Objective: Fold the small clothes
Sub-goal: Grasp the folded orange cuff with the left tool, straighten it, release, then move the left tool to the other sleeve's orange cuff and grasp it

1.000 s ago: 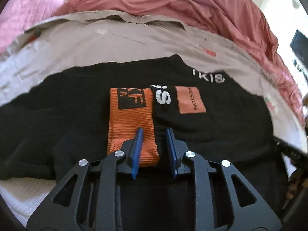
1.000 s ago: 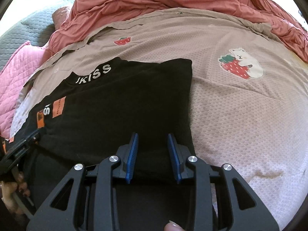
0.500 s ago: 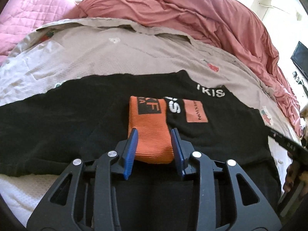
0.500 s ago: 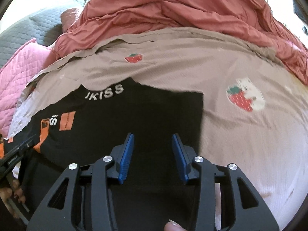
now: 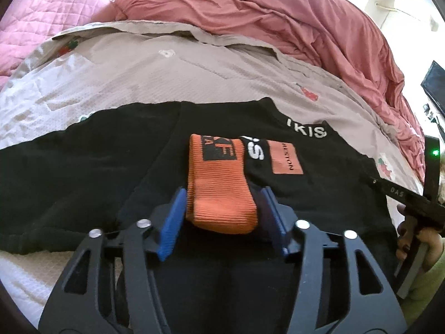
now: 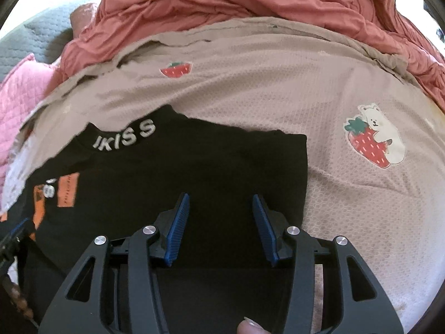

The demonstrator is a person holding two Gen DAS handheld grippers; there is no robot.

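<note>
A black top (image 5: pixel 83 167) lies spread on the bed, its collar lettered in white (image 6: pixel 125 136). An orange ribbed cuff (image 5: pixel 219 203) of a folded-in sleeve rests on it beside an orange patch (image 5: pixel 286 157). My left gripper (image 5: pixel 224 192) straddles that cuff with its jaws opening and a gap at the right pad. My right gripper (image 6: pixel 220 197) hovers over the top's plain black right part (image 6: pixel 250 167), jaws opening, nothing pinched between them. Each gripper shows at the edge of the other's view: the right gripper (image 5: pixel 403 194) with a hand, and the left gripper (image 6: pixel 14 236).
The bed sheet (image 6: pixel 278 83) is beige-pink with strawberry prints and a bear-and-strawberry picture (image 6: pixel 372 142). A red duvet (image 5: pixel 278 14) is bunched along the far side, with a pink quilt (image 5: pixel 41 14) at the far left. A dark screen (image 5: pixel 435 83) stands beyond the bed's right edge.
Both pairs of jaws have spread wider. The left fingers, first closer together beside the orange cuff, now stand on either side of it. The right gripper has shifted across the black top.
</note>
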